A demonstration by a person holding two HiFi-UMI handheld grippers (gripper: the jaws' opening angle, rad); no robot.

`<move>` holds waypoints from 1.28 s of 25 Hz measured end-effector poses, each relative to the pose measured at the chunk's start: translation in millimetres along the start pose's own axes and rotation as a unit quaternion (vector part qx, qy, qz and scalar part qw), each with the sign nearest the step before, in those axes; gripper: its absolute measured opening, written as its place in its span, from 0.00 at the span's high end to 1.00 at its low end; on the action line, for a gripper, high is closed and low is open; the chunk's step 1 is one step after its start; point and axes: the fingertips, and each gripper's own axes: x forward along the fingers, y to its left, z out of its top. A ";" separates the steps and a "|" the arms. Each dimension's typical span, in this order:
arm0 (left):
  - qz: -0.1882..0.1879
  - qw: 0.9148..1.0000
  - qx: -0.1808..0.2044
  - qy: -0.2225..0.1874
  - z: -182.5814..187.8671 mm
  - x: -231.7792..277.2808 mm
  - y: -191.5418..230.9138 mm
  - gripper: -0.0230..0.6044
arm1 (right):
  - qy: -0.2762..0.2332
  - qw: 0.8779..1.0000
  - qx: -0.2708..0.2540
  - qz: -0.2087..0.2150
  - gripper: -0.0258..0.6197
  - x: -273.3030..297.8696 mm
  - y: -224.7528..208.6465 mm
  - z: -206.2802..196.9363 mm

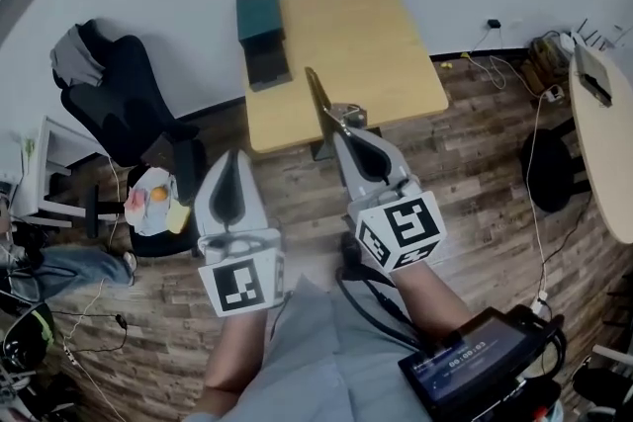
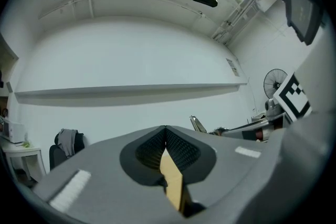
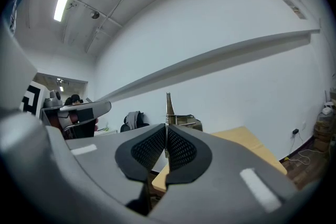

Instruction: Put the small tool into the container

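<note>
My right gripper (image 1: 343,131) is shut on a small tool (image 1: 321,97), a thin brass-coloured blade with a metal part. The tool sticks out past the jaws, over the near edge of the wooden table (image 1: 386,44). In the right gripper view the blade (image 3: 168,107) stands edge-on above the closed pads (image 3: 178,149). The container, a dark teal box (image 1: 262,35), sits at the table's far left. My left gripper (image 1: 234,156) is shut and holds nothing; it hangs over the floor, short of the table. In the left gripper view its jaws meet at the tips.
A black office chair (image 1: 119,99) stands to the left of the table, with a stool bearing colourful items (image 1: 153,198) nearer me. A pale round table (image 1: 605,133) is at the right edge. Cables (image 1: 539,173) run over the wooden floor. A screen device (image 1: 475,366) hangs at my waist.
</note>
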 end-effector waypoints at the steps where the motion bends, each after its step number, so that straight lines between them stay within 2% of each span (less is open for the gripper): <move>1: 0.002 1.000 -0.001 -0.002 2.8 9.1 -1.6 0.95 | -0.001 1.000 0.000 0.003 0.95 6.2 -6.8 3.6; 10: 0.043 0.999 0.001 0.000 3.8 49.1 13.2 0.95 | 0.002 0.999 0.001 0.035 0.95 57.2 -34.4 15.3; 15: 0.059 0.998 -0.011 0.011 -25.3 89.7 56.8 0.95 | 0.022 0.999 0.002 0.043 0.95 123.4 -38.2 2.7; 17: 0.063 0.998 -0.014 0.012 -29.4 93.1 61.7 0.95 | 0.024 0.999 0.002 0.045 0.95 130.8 -39.0 1.4; 25: 0.065 0.998 -0.026 0.002 -36.0 110.2 76.1 0.94 | 0.026 0.999 -0.003 0.039 0.95 149.4 -44.7 2.8; 32: 0.054 0.997 -0.047 0.017 -73.3 182.4 122.9 0.95 | 0.060 0.998 0.009 0.028 0.95 235.1 -61.3 -15.2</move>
